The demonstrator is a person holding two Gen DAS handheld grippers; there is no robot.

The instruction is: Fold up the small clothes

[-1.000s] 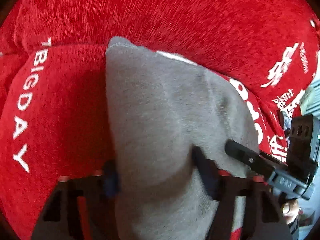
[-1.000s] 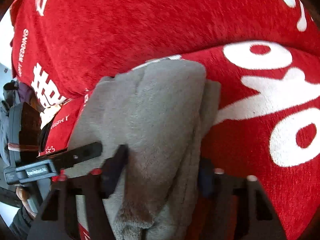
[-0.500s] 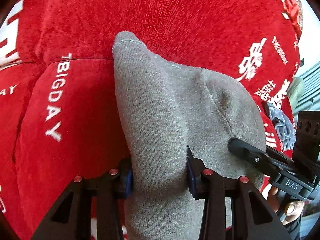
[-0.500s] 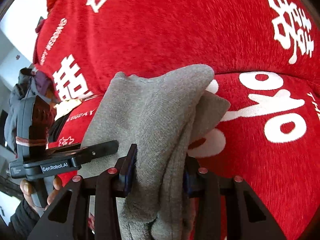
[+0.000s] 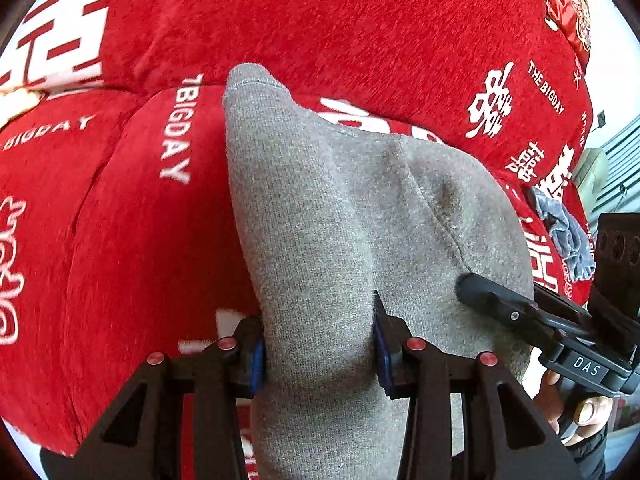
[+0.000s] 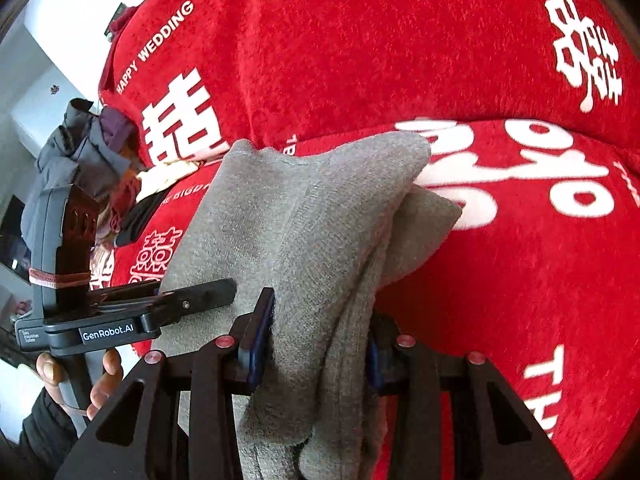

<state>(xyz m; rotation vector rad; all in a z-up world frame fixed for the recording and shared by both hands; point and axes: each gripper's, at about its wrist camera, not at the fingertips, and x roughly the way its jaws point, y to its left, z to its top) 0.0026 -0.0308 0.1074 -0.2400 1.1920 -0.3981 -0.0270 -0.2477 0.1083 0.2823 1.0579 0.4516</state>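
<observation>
A grey knitted garment [image 5: 340,216] hangs lifted over a red sofa cover with white lettering [image 5: 320,20]. My left gripper [image 5: 318,344] is shut on a thick bunch of its near edge, blue pads pressed into the cloth on both sides. In the right wrist view the same grey garment [image 6: 304,216] is doubled over, and my right gripper [image 6: 316,344] is shut on its folded layers. Each gripper shows in the other's view: the right one [image 5: 516,312] at the cloth's right side, the left one [image 6: 188,300] at its left side. The far corners droop toward the sofa.
A crumpled blue-grey cloth [image 5: 568,236] lies on the sofa at the right. A pile of dark clothes [image 6: 84,148] sits at the sofa's left end. A person's hand [image 6: 96,376] grips the left tool's handle. A red cushion [image 5: 568,4] is at the top right.
Both grippers have lifted and drawn back with the grey garment, so more of the sofa shows. Their jaws closed tighter on the bunched cloth between the first frame and the later ones.
</observation>
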